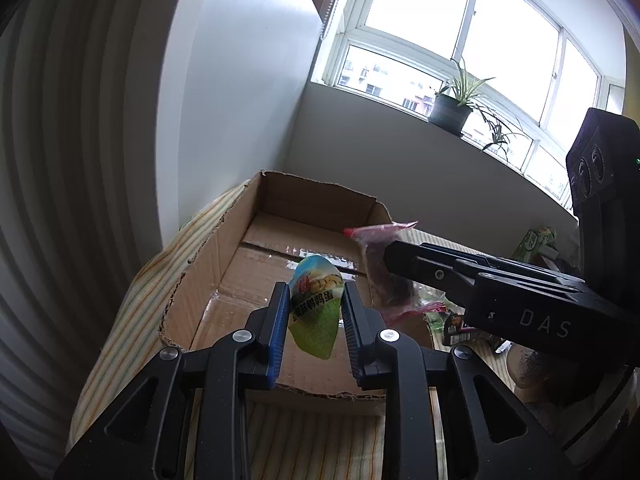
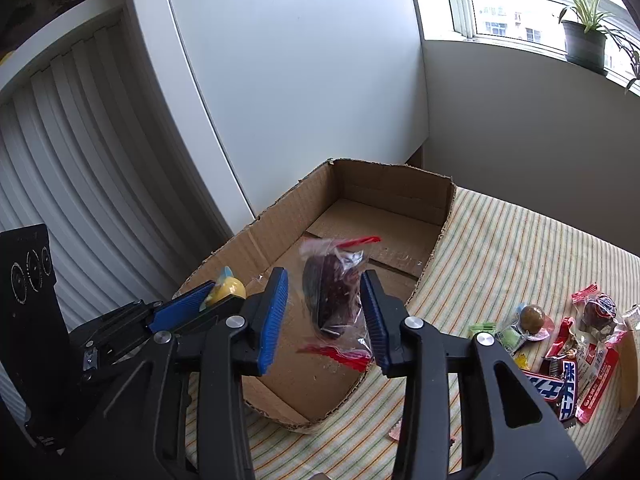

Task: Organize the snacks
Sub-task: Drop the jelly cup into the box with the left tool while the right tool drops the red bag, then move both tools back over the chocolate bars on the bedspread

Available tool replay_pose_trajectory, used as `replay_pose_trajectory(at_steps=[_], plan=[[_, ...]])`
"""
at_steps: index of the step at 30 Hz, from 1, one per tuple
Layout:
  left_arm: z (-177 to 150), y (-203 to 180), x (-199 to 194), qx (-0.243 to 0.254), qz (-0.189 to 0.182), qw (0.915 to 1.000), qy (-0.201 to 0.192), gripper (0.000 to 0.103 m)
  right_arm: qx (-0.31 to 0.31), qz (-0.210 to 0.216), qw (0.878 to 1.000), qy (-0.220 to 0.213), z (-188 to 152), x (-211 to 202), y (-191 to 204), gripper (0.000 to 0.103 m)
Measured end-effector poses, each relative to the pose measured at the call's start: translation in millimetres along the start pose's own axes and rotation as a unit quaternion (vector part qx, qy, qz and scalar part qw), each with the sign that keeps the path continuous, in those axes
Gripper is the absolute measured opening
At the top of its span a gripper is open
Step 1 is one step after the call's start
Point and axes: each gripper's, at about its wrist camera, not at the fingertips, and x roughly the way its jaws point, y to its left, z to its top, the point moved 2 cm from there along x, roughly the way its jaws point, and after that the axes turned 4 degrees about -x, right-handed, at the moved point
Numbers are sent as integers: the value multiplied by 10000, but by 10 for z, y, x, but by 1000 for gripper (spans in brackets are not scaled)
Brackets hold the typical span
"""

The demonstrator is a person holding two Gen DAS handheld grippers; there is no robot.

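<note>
The left claw (image 1: 314,312) pinches a small green and yellow snack packet printed with a picture of eggs (image 1: 316,306) between its blue ribbed pads; the packet stands upright in the grip and hangs above the near end of the open brown cardboard box (image 1: 208,276). From the right wrist view the same packet shows as a yellow and pale blue bulge (image 2: 228,289) caught in the left claw (image 2: 218,294), over the box's left wall.

The right claw (image 2: 326,312) pinches a clear plastic pouch with red edges holding a dark brownish-red snack (image 2: 332,300). This pouch also hangs above the inside of the box (image 2: 384,188), and in the left wrist view it appears just to the right of the egg packet (image 1: 386,276), at the tip of the right claw (image 1: 394,260). The two claws are near each other, both over the box.

The box sits on a desk covered with a cloth striped in cream, green and orange (image 2: 500,248). To the right of the box, on the cloth, lies a loose heap of wrapped snacks (image 2: 568,344): a round brown sweet in clear wrap, red packets, and a bar with blue and white lettering.

A potted green plant (image 1: 452,110) stands on the windowsill beyond.
</note>
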Motion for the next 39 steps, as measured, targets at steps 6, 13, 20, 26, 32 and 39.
replay_pose_trajectory(at_steps=[6, 13, 20, 26, 32, 39], plan=[[4, 18, -18, -58, 130, 9998, -102, 54, 175, -108, 9996, -205, 12, -173, -142, 57], [-16, -171, 1, 83, -70, 9999, -72, 54, 309, -444, 9980, -340, -89, -521, -467, 57], [-61, -437, 43, 278, -288, 9992, 27, 54, 544, -871, 9942, -328, -274, -875, -951, 57], [-151, -741, 112, 447, -531, 9974, 182, 53, 914, -1141, 9889, -258, -517, -1106, -1363, 57], [-320, -1117, 316, 726, -836, 9920, 606, 53, 1155, -1145, 9866, 164, -770, -1022, -1688, 55], [-267, -1475, 717, 905, -929, 9855, 1092, 46, 1471, -949, 9835, 462, -984, -964, -1911, 38]])
